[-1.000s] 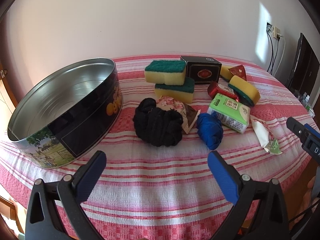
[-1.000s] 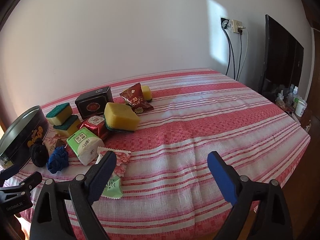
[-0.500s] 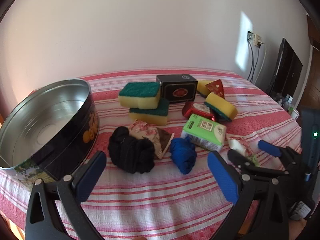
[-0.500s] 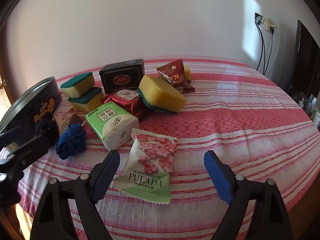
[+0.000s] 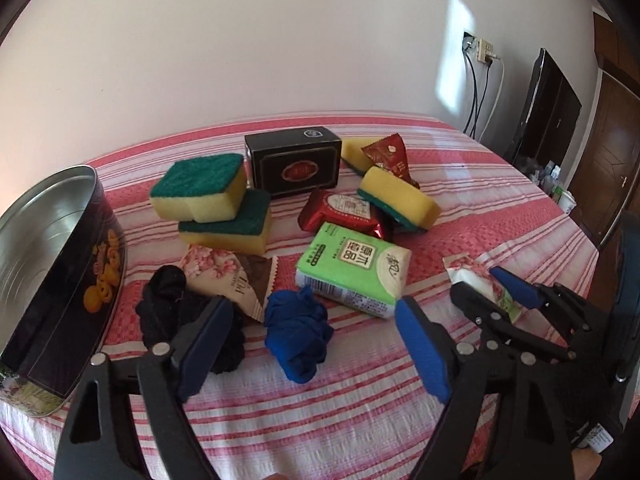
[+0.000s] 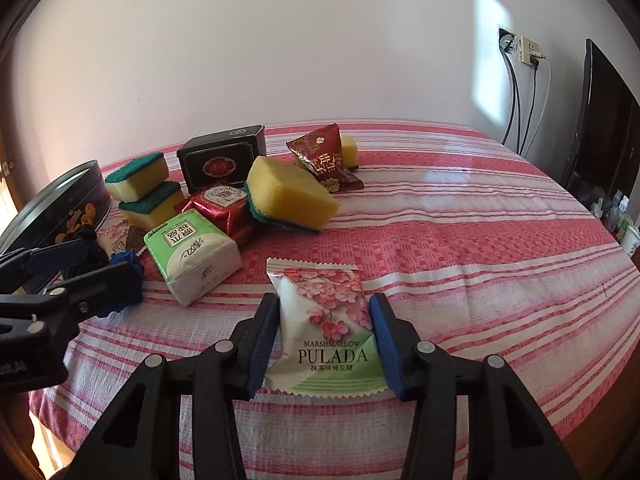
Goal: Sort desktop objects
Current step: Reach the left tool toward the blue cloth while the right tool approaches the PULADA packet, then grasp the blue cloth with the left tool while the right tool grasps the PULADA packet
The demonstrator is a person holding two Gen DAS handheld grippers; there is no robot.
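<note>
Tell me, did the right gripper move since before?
Yes. The right gripper came forward toward the wall socket, and its closing jaws now flank the marshmallow packet.

clutter (image 6: 224,208) crowds left, striped cloth (image 6: 460,240) free right

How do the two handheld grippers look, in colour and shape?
Both look alike. The left gripper and the right gripper have black plastic arms with triangular cut-outs and silver rivets. Each finger ends in a flat blue pad. No cables or sleeves are visible.
</note>
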